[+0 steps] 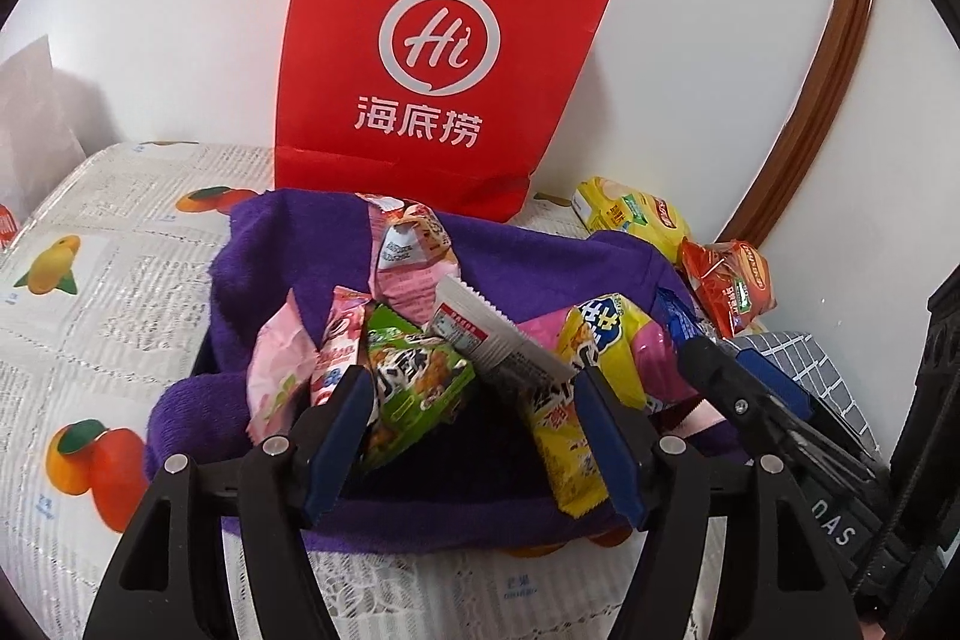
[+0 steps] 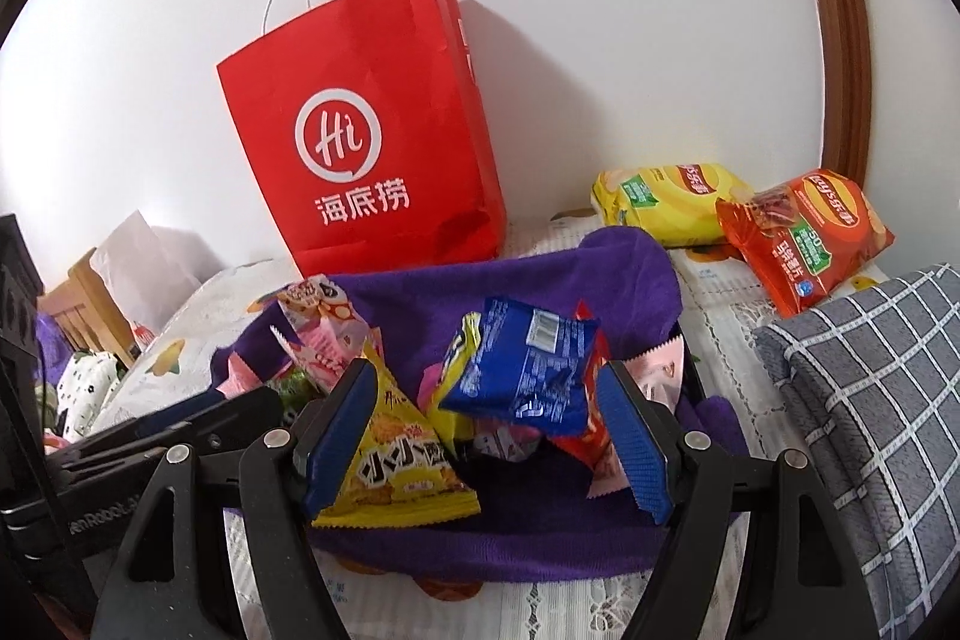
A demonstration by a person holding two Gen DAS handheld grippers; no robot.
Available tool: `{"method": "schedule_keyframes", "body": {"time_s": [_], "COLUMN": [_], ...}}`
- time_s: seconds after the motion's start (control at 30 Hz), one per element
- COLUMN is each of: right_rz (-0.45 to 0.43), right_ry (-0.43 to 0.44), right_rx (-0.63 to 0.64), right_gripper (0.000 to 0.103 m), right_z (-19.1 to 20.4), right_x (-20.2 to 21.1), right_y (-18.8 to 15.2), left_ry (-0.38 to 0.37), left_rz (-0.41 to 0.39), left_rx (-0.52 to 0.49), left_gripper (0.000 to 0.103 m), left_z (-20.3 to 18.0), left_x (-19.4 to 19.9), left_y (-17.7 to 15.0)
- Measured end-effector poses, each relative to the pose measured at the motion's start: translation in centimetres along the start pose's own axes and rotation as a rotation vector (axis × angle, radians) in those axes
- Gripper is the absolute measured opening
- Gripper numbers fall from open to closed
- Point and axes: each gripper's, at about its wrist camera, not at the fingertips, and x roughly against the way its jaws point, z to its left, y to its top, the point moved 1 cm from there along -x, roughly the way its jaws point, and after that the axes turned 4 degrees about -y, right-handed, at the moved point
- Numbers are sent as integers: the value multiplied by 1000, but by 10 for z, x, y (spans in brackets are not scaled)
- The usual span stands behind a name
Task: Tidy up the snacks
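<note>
- At mid-frame in both views, I see the snacks (image 1: 420, 358) heaped on a purple towel (image 1: 540, 268) over the fruit-print cloth (image 1: 90, 292).
- My left gripper (image 1: 471, 400) stands about half open; a green pack (image 1: 414, 388) and a yellow pack (image 1: 564, 430) lie between its fingers, but I cannot tell whether they press on either.
- My right gripper (image 2: 486, 400) is likewise part open around a blue pack (image 2: 522, 370) and a triangular yellow pack (image 2: 402, 466); grip unclear.
- Behind, a red bag (image 2: 366, 142) stands against the wall.
- At right, two chip bags (image 2: 804, 238) lie beside a checked pillow (image 2: 870, 376).
</note>
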Motion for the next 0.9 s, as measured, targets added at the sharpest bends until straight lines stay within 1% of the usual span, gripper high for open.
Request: {"method": "schedule_keyframes", "body": {"time_s": [0.13, 0.37, 0.5, 0.67, 0.73, 0.8, 0.83, 0.87, 0.9], "right_rz": [14, 13, 26, 30, 57, 74, 77, 76, 74], "right_ry": [-20, -31, -32, -60, -55, -63, -66, -71, -86], "right_rx": [-6, -35, -63, -49, -54, -75, -86, -90, -94], "right_gripper": [75, 76, 76, 76, 76, 76, 76, 76, 76], "right_z": [0, -3, -8, -7, -7, -9, -9, -9, -9], "right_x": [5, 23, 30, 37, 39, 45, 52, 58, 67], "right_y": [-9, -25, -35, -43, -47, -52, -55, -56, -59], "left_ry": [25, 54, 56, 45, 43, 33, 22, 12, 10], "left_rz": [-16, -42, -40, -45, -53, -43, -36, -30, -23], "left_rx": [-29, -75, -57, -39, -32, -18, -3, 10, 18], "left_gripper": [69, 69, 69, 69, 69, 69, 70, 75, 77], "left_z": [-1, -3, 2, 6, 5, 6, 7, 8, 9], "left_x": [7, 21, 26, 39, 48, 56, 62, 67, 73], "left_y": [-7, -20, -27, -33, -36, -39, -41, -43, -46]}}
